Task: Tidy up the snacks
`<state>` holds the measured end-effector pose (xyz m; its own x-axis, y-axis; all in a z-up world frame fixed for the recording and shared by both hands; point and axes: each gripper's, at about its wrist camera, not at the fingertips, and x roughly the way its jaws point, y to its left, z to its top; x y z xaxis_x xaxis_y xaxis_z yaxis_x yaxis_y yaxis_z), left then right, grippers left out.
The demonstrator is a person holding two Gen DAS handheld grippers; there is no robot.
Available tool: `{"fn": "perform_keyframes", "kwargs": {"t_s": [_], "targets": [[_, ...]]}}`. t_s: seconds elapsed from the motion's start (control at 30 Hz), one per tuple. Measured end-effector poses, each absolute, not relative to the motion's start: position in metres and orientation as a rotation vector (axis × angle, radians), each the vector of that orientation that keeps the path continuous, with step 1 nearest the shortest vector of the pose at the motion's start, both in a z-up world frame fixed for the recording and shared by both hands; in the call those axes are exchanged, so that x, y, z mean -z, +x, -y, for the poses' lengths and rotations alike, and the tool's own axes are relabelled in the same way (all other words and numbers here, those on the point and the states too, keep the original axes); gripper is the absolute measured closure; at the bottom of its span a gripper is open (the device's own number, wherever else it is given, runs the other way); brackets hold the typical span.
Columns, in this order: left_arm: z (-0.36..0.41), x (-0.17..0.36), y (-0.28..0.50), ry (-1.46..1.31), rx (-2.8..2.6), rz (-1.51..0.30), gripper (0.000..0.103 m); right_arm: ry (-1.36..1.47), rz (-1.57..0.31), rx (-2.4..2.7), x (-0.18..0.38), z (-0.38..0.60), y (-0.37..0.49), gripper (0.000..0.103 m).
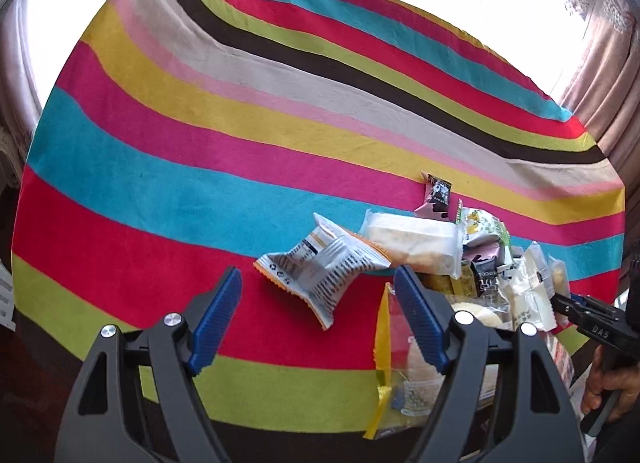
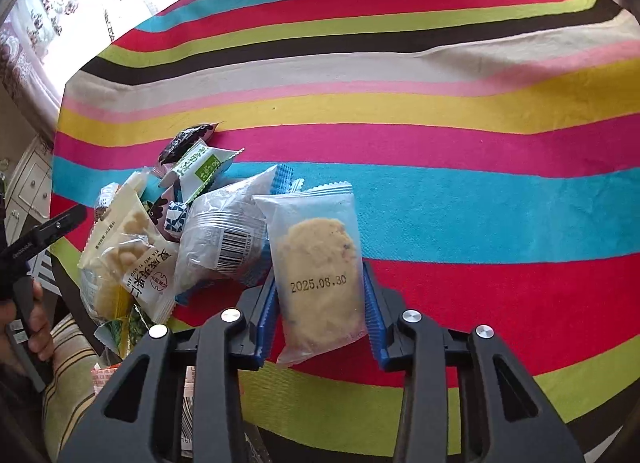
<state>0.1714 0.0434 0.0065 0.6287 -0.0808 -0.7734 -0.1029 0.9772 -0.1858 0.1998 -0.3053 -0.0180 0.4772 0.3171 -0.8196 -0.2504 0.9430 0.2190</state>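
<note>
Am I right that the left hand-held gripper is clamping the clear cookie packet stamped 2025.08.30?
Not the left. The right hand-held gripper clamps the cookie packet stamped 2025.08.30, as the right wrist view shows. The left hand-held gripper is open and empty.

"2025.08.30" on clear cookie packet (image 2: 316,275); seemingly "DAS" on right claw (image 1: 560,305).

Surface (image 1: 200,167) covered by a cloth (image 2: 480,199) striped red, teal, pink, yellow and lime. On it, a heap of snack packets (image 1: 472,259) at near right, plus a white-and-orange packet (image 1: 320,269) lying just left of that heap.
</note>
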Motion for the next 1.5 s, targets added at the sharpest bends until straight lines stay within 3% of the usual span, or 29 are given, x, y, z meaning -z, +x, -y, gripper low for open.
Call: {"fn": "perform_keyframes", "kwargs": {"t_s": [0.23, 0.37, 0.43, 0.53, 0.6, 0.67, 0.7, 1.03, 1.13, 1.2, 1.33, 1.5], "targets": [[-0.038, 0.003, 0.195, -0.078, 0.054, -0.897, 0.025, 0.074, -1.03, -0.319, 0.018, 0.303, 0.195, 0.066], [-0.037, 0.013, 0.204, -0.072, 0.101, -0.929, 0.054, 0.039, -1.033, -0.313, 0.018, 0.296, 0.196, 0.062], [-0.039, 0.015, 0.203, -0.082, 0.115, -0.936, 0.058, 0.042, -1.033, -0.316, 0.018, 0.296, 0.196, 0.056], [-0.041, 0.017, 0.201, -0.093, 0.113, -0.936, 0.057, 0.039, -1.03, -0.281, 0.018, 0.3, 0.198, 0.034], [-0.044, 0.017, 0.2, -0.1, 0.103, -0.938, 0.052, 0.051, -1.032, -0.278, 0.019, 0.304, 0.199, 0.034], [-0.045, 0.017, 0.199, -0.106, 0.082, -0.936, 0.033, 0.046, -1.032, -0.267, 0.019, 0.306, 0.201, 0.034], [-0.046, 0.015, 0.197, -0.108, 0.068, -0.932, 0.031, 0.041, -1.031, -0.265, 0.02, 0.306, 0.201, 0.033], [-0.05, 0.011, 0.18, -0.068, 0.044, -0.957, 0.033, -0.004, -1.042, -0.209, 0.022, 0.292, 0.208, 0.032], [-0.049, 0.011, 0.177, -0.05, 0.052, -0.957, 0.04, -0.062, -1.034, -0.185, 0.023, 0.285, 0.205, 0.035], [-0.048, 0.012, 0.176, -0.044, 0.064, -0.972, 0.061, -0.076, -1.025, -0.168, 0.023, 0.283, 0.205, 0.042], [-0.048, 0.014, 0.172, -0.05, 0.069, -0.978, 0.062, -0.061, -1.011, -0.132, 0.022, 0.293, 0.202, 0.065], [-0.05, 0.016, 0.169, -0.065, 0.076, -0.979, 0.062, -0.049, -0.995, -0.128, 0.022, 0.297, 0.197, 0.068]]}}
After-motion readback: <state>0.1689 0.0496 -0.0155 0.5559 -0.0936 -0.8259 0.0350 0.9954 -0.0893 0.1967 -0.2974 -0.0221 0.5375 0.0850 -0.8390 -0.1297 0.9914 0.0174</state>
